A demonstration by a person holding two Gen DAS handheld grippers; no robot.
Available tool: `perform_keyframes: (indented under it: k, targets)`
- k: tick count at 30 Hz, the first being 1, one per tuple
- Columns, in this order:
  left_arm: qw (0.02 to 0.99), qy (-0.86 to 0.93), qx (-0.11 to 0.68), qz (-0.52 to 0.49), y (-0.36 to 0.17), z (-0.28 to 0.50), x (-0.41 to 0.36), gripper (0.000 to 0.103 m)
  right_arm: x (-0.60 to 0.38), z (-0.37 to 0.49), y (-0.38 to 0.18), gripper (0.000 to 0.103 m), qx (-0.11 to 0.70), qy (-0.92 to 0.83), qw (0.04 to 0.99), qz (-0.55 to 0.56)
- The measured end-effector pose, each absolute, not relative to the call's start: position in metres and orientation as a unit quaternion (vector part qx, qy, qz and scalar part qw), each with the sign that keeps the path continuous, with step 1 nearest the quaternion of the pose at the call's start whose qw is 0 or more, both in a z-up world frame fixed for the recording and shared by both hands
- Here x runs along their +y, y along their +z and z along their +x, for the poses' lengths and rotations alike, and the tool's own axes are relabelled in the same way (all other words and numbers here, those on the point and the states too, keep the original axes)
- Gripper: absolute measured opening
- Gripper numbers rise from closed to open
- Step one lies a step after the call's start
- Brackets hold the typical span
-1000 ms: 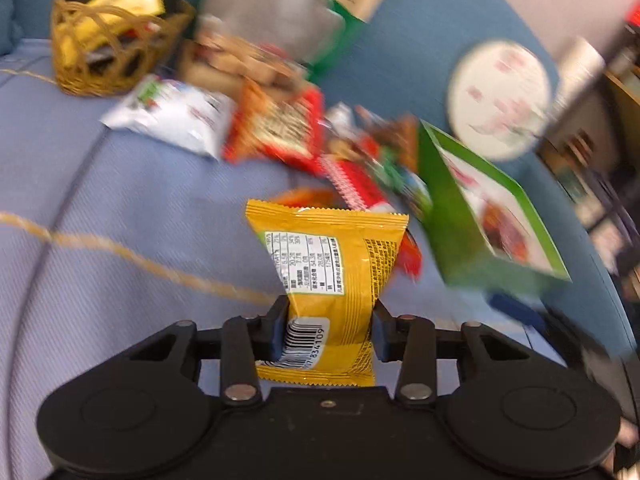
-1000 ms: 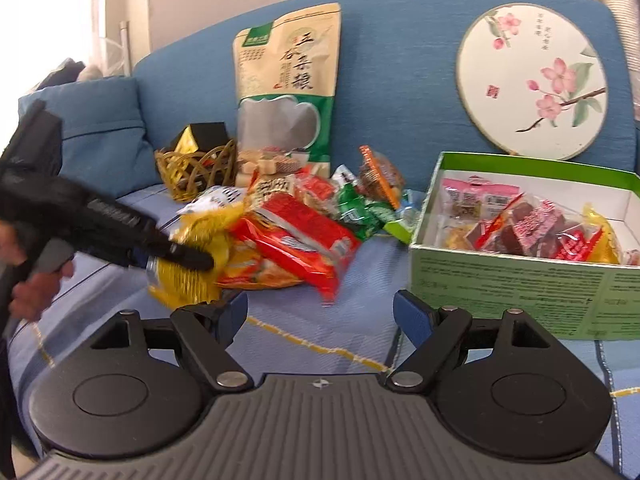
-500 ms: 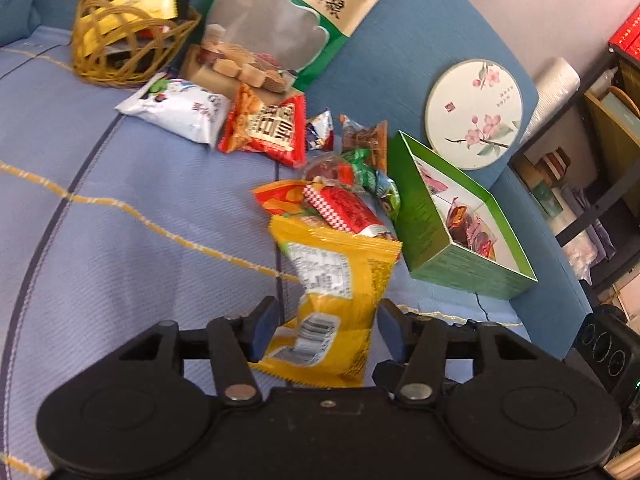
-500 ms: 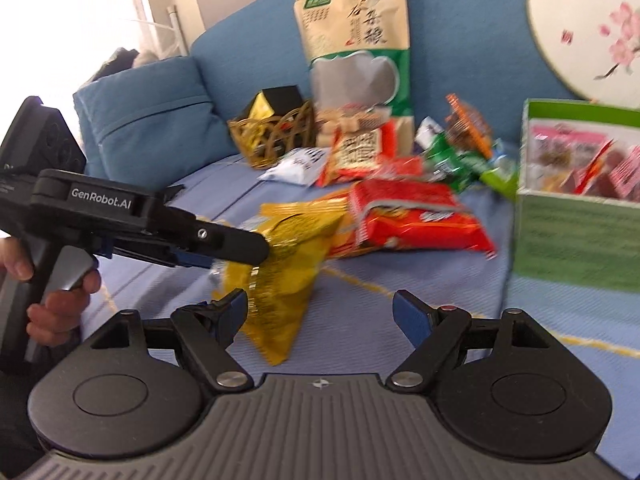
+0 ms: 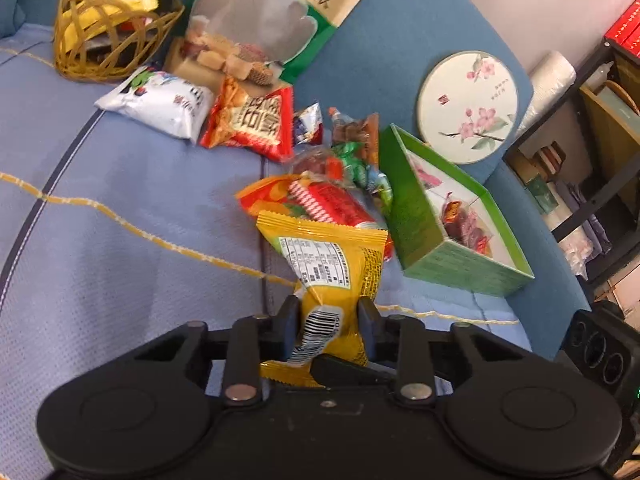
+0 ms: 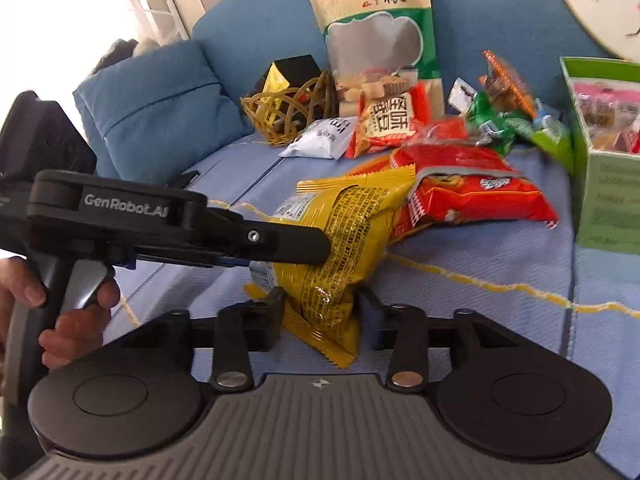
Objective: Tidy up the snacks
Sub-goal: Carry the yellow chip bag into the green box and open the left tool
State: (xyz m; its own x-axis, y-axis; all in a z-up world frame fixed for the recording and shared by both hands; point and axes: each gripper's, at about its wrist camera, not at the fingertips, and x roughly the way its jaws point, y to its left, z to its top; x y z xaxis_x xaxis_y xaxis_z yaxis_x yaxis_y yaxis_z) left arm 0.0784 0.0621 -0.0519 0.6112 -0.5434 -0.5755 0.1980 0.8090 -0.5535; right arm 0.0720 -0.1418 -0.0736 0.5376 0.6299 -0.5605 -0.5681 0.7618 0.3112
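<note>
A yellow snack packet [image 5: 332, 264] is held above the blue sofa seat by my left gripper [image 5: 328, 312], whose jaws are closing and pinch it at the barcode end. In the right wrist view the same yellow packet [image 6: 344, 232] hangs from the left gripper [image 6: 316, 246], which reaches in from the left. Its lower end sits between the fingers of my right gripper [image 6: 322, 300], whose jaws are also closing, with both pads touching the packet's sides. A green box [image 5: 424, 216] with snacks inside stands to the right.
Loose snack packets, among them a red one [image 6: 472, 196], are piled between the packet and the green box [image 6: 604, 184]. A wicker basket [image 5: 100, 52] and a tall beige-green bag [image 5: 256, 32] lean at the sofa back. A person's hand [image 6: 72, 316] grips the left handle.
The left jaws opened around the yellow packet, then closed on it again. The right gripper swung left toward the packet, and its wide-open jaws closed around the packet's lower end.
</note>
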Motion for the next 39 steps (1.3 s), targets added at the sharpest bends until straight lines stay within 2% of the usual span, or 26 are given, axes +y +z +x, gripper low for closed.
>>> perform_keyframes:
  k: [6, 13, 29, 36, 37, 39]
  targets:
    - [0.886, -0.246, 0.347, -0.185, -0.008, 0.079, 0.037, 0.032, -0.166, 0.062, -0.042, 0.061, 0.278, 0.334, 0.900, 0.047]
    - [0.886, -0.295, 0.324, -0.150, 0.022, 0.114, -0.029, 0.032, -0.222, 0.072, -0.017, 0.060, 0.223, 0.273, 0.932, 0.090]
    - [0.852, -0.397, 0.322, -0.113, 0.044, 0.184, -0.187, 0.033, -0.344, 0.096, 0.009, 0.059, 0.170, 0.097, 0.971, 0.138]
    - [0.841, -0.408, 0.340, -0.100, 0.031, 0.205, -0.239, 0.033, -0.382, 0.105, 0.000, 0.059, 0.179, 0.039, 0.967, 0.177]
    - [0.841, -0.408, 0.342, -0.099, 0.026, 0.208, -0.245, 0.036, -0.386, 0.107, -0.002, 0.059, 0.182, 0.031, 0.966, 0.179]
    - [0.846, -0.398, 0.345, -0.085, 0.019, 0.211, -0.252, 0.060, -0.389, 0.114, -0.008, 0.061, 0.189, 0.009, 0.967, 0.168]
